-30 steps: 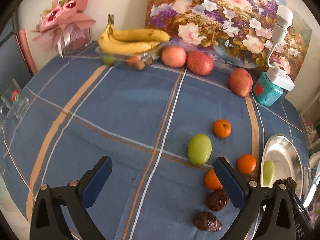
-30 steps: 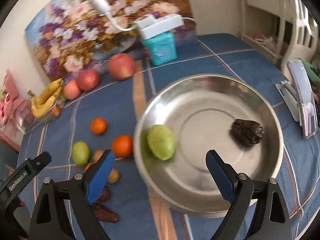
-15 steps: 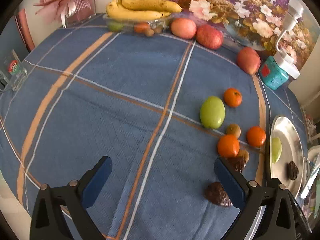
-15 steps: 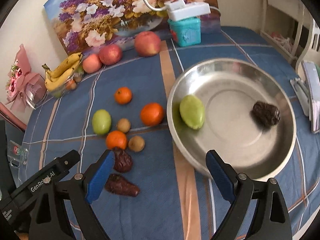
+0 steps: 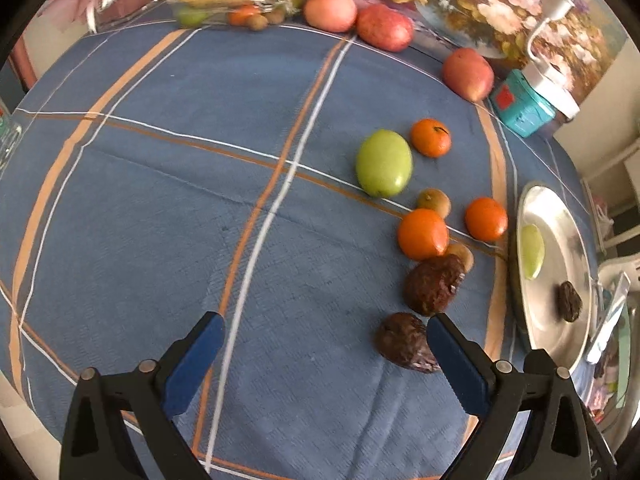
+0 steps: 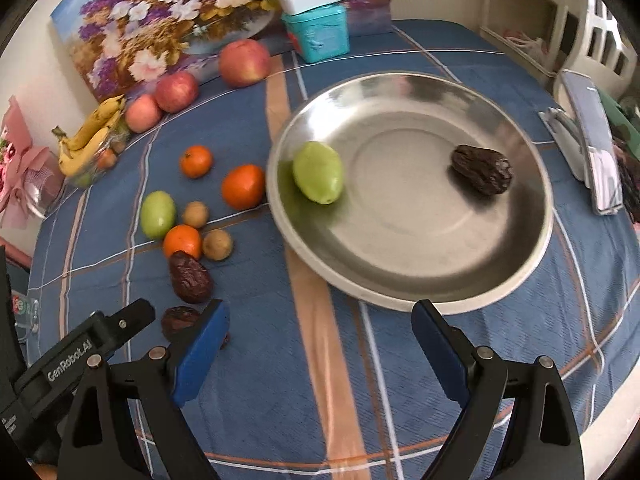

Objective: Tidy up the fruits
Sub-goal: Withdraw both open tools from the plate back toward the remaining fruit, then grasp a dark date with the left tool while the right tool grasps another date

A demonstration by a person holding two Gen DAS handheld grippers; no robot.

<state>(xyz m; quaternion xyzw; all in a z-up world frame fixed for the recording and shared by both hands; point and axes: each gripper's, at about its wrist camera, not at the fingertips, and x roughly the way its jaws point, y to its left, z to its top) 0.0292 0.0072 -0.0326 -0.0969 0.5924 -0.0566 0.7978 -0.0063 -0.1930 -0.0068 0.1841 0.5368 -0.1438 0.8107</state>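
- We hold both tools empty: our left gripper [image 5: 322, 332] has its jaws spread wide above the blue cloth, and our right gripper [image 6: 320, 320] stands just as wide, just short of the steel plate [image 6: 516, 248].
- The plate already carries a green fruit [image 6: 319, 171] and one dried date [image 6: 482, 169]; the rest lie loose on the cloth.
- The nearest piece for us is the dark date [image 5: 405, 342], touching the inner face of the left tool's right-hand finger, not centred between the jaws. A second date [image 5: 433, 285] sits just beyond it.
- To take it well, we judge we should slide the left tool rightward until the date sits midway in the gap, then lower and close gently, since it looks soft and wrinkled.
- We should keep clear of the second date and the orange [image 5: 423, 233] beyond, so nothing rolls.
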